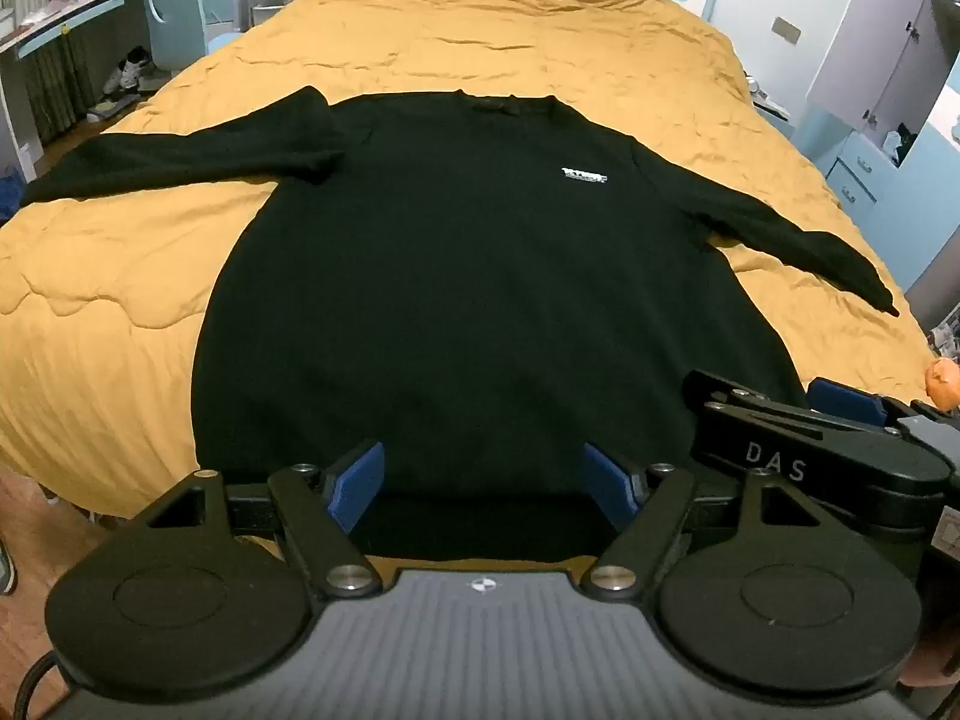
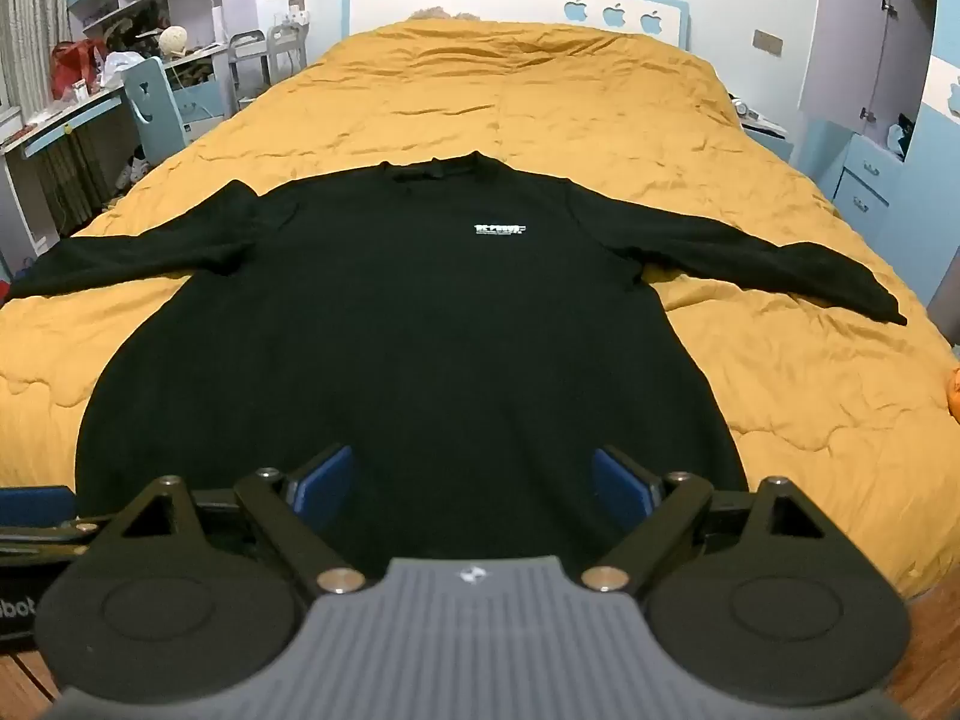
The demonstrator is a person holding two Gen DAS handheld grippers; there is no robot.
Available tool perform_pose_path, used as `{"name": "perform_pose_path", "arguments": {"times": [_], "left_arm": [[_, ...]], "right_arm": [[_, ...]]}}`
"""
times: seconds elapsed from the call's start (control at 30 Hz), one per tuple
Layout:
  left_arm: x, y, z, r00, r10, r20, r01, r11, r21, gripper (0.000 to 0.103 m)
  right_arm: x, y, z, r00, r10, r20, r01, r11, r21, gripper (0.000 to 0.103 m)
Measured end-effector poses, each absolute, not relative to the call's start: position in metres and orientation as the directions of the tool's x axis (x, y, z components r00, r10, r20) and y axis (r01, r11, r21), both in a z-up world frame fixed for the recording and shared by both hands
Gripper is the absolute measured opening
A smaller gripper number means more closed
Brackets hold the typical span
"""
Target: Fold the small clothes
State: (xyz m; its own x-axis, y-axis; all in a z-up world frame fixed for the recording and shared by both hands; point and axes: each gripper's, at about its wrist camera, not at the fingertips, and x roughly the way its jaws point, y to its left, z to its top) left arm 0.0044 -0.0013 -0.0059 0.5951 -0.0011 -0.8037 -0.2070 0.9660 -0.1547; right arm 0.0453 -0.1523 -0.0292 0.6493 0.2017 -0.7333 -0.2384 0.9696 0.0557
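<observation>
We see a black long-sleeved knit sweater (image 1: 480,300) lying face up and flat on the bed, spread over a mustard-yellow quilted cover (image 1: 510,42). We take the sweater as our landmark. Its neckline points toward the white headboard with blue apple cut-outs (image 2: 516,6), and its hem lies at the near edge of the bed, closest to us. A small white printed logo (image 2: 500,230) sits on the chest, just below the neckline. Both sleeves stretch outward from the body onto the yellow cover, each with some cover showing between sleeve and body.

Our left tongs (image 1: 483,483) hover just above the sweater's hem, blue pads spread wide apart, nothing pinched between them. Our right tongs (image 2: 474,480) hang over the hem as well, further along it, their blue pads likewise spread wide and pinching nothing. In the left wrist view the right tongs show just beside the hem's corner.

Well beyond the sweater's sleeve, a light-blue chair (image 2: 153,108) stands beside the bed.
</observation>
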Motion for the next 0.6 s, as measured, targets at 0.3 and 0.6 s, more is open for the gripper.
{"name": "perform_pose_path", "arguments": {"times": [0.3,0.6], "left_arm": [[0.0041,-0.0005,-0.0072,0.597,-0.001,-0.802,-0.205,0.967,-0.154,0.088],[0.0051,-0.0007,-0.0085,0.591,0.002,-0.807,-0.206,0.967,-0.148,0.088]], "right_arm": [[0.0441,-0.1483,-0.0287,0.656,0.203,-0.727,-0.238,0.970,0.056,0.083],[0.0433,-0.1450,-0.0281,0.655,0.202,-0.728,-0.238,0.970,0.055,0.083]]}}
